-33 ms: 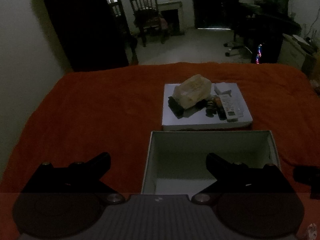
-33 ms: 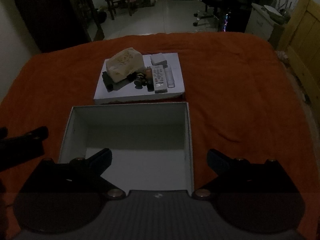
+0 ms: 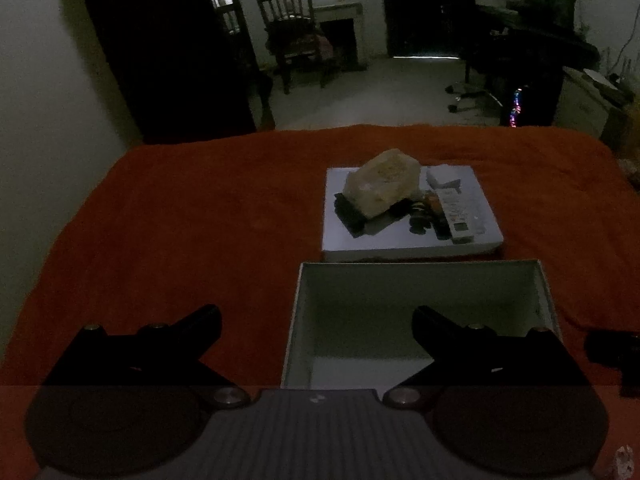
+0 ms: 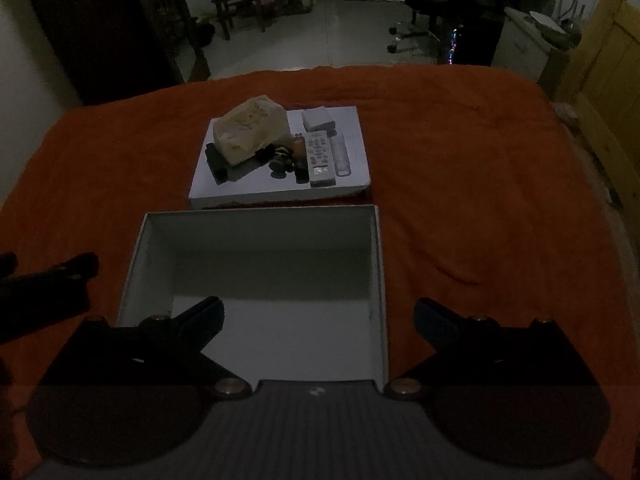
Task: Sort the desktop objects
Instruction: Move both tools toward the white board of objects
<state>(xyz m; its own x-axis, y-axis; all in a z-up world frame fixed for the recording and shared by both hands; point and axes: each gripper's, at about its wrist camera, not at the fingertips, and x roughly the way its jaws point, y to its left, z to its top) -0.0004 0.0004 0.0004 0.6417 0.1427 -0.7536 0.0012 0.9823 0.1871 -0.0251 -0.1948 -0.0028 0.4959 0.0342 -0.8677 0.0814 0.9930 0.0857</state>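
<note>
An empty white open box (image 3: 420, 280) (image 4: 260, 256) sits on the orange cloth. Behind it a flat white lid (image 3: 400, 240) (image 4: 256, 188) carries a beige tissue pack (image 3: 384, 188) (image 4: 252, 130), a white remote (image 3: 456, 212) (image 4: 320, 156), a black bar (image 3: 350, 214) (image 4: 216, 162), a small white block (image 4: 318, 118), a clear tube (image 4: 341, 154) and small dark items (image 4: 282, 158). My left gripper (image 3: 316, 320) is open and empty, at the box's near left corner. My right gripper (image 4: 318, 312) is open and empty, over the box's near right edge.
The orange cloth (image 3: 180, 220) (image 4: 480, 180) covers the whole surface. Beyond its far edge are a wooden chair (image 3: 296, 36), an office chair (image 4: 424, 12) and a wooden panel (image 4: 600, 80) at the right. The other gripper shows at the right edge (image 3: 612, 348) and at the left edge (image 4: 44, 280).
</note>
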